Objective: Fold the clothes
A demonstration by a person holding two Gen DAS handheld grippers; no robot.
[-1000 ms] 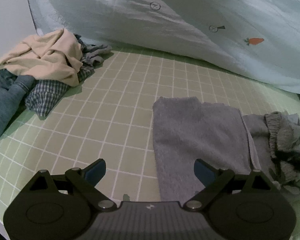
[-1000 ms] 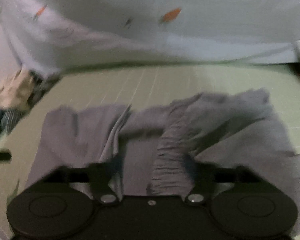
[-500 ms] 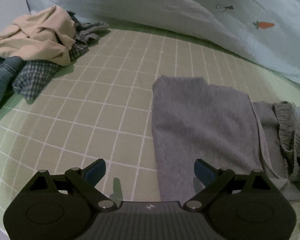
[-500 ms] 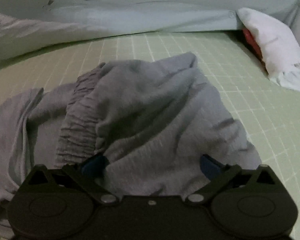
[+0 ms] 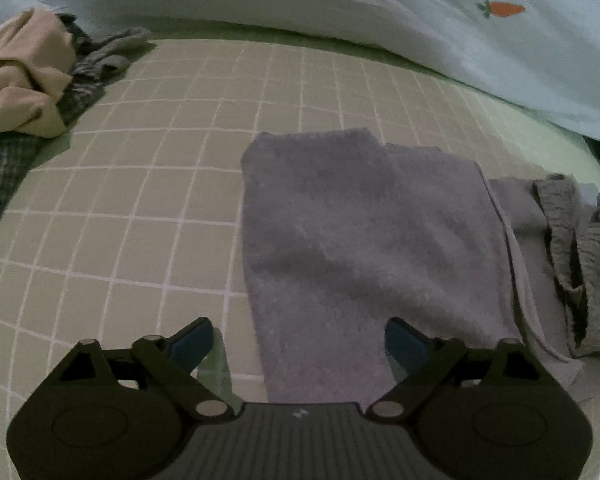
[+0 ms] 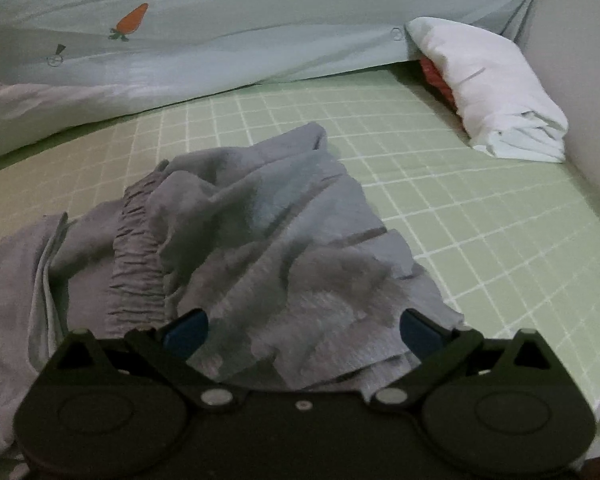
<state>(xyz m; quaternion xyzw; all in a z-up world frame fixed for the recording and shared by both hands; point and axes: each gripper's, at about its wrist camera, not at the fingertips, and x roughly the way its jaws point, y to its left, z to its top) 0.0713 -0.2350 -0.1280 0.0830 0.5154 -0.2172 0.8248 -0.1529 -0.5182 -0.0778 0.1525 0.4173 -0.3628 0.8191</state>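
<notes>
- Far left, only your left wrist view shows the pile of clothes (image 5: 24, 80): a beige garment on top, checked fabric and grey pieces under and beside it, well apart from the grey trousers.
- Your left claw (image 5: 298, 340) has its fingers apart and holds nothing; it hovers over the near edge of the flat folded part of the grey trousers (image 5: 360, 240), one blue tip over the bare grid-patterned sheet (image 5: 140, 200), the other over the cloth.
- In that same view the trousers' gathered waistband (image 5: 568, 232) lies crumpled at the right end, beside the flat part.
- Your right wrist view shows the same trousers (image 6: 260, 248) bunched up, waistband (image 6: 138, 248) to the left of the folds, lying on the sheet near you.
- Your right claw (image 6: 302, 330) is likewise spread wide and empty, just above the bunched cloth; whether the tips touch it, you cannot tell.
- The carrot-print duvet (image 6: 220, 32) lies along the far side in both views.
- Only the right view shows the white folded bundle (image 6: 488, 92) far right, with something red tucked behind it.
</notes>
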